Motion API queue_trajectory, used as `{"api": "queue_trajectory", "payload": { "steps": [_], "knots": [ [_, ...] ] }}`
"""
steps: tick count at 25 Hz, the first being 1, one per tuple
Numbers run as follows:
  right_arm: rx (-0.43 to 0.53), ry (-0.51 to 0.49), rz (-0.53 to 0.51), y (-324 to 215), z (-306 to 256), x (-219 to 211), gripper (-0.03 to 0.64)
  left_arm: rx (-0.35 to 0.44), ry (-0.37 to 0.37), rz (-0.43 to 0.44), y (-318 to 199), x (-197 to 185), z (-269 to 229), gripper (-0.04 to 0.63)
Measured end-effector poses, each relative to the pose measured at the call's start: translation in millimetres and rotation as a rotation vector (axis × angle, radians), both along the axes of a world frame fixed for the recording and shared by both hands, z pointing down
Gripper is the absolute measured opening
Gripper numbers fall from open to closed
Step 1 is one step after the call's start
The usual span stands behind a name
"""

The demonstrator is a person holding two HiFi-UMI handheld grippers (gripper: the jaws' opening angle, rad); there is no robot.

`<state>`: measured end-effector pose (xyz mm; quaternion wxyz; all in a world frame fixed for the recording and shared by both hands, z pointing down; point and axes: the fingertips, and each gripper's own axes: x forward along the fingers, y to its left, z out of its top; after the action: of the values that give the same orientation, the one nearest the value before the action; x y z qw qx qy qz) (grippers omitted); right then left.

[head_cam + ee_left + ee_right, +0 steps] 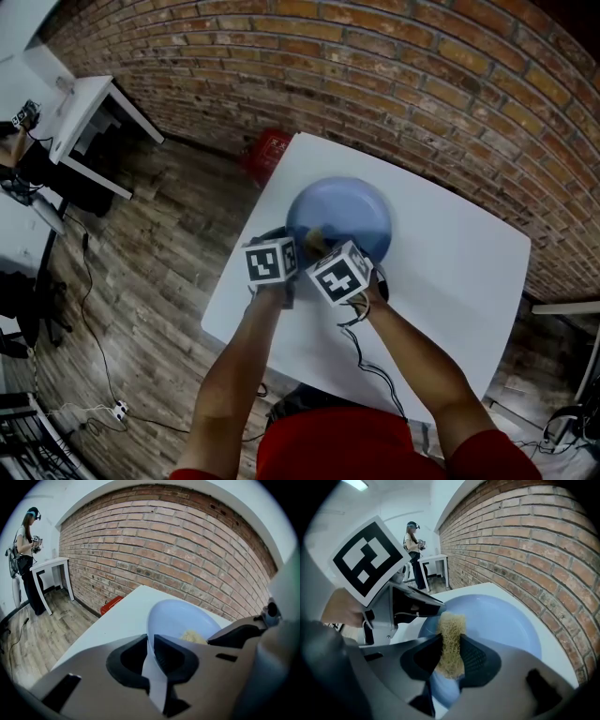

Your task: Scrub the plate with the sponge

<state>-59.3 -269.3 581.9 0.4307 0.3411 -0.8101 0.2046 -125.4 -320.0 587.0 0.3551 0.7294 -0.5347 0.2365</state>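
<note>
The head view looks steeply down from above the person's forearms onto the white tabletop (450,272), with the brick wall (375,75) beyond its far edge. Each gripper view rides low and close behind its own fingers (178,660), facing over the blue plate (180,618) toward that wall. All three share plate and wall, and seemingly the small white side table (49,564) too.

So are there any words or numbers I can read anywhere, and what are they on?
No readable words or numbers anywhere.
Left cube and right cube: black-and-white square patterns only, no letters.
Red box on the floor: a white mark, too blurred to read.
</note>
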Motion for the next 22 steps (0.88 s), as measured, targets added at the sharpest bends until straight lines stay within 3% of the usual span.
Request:
{"api": "queue_trajectory", "payload": {
  "steps": [22],
  "knots": [
    [0.021, 0.115, 0.167, -30, 7, 109, 0.12, 0.01, -0.022, 0.027, 0, 1, 1, 0.055]
  ]
}}
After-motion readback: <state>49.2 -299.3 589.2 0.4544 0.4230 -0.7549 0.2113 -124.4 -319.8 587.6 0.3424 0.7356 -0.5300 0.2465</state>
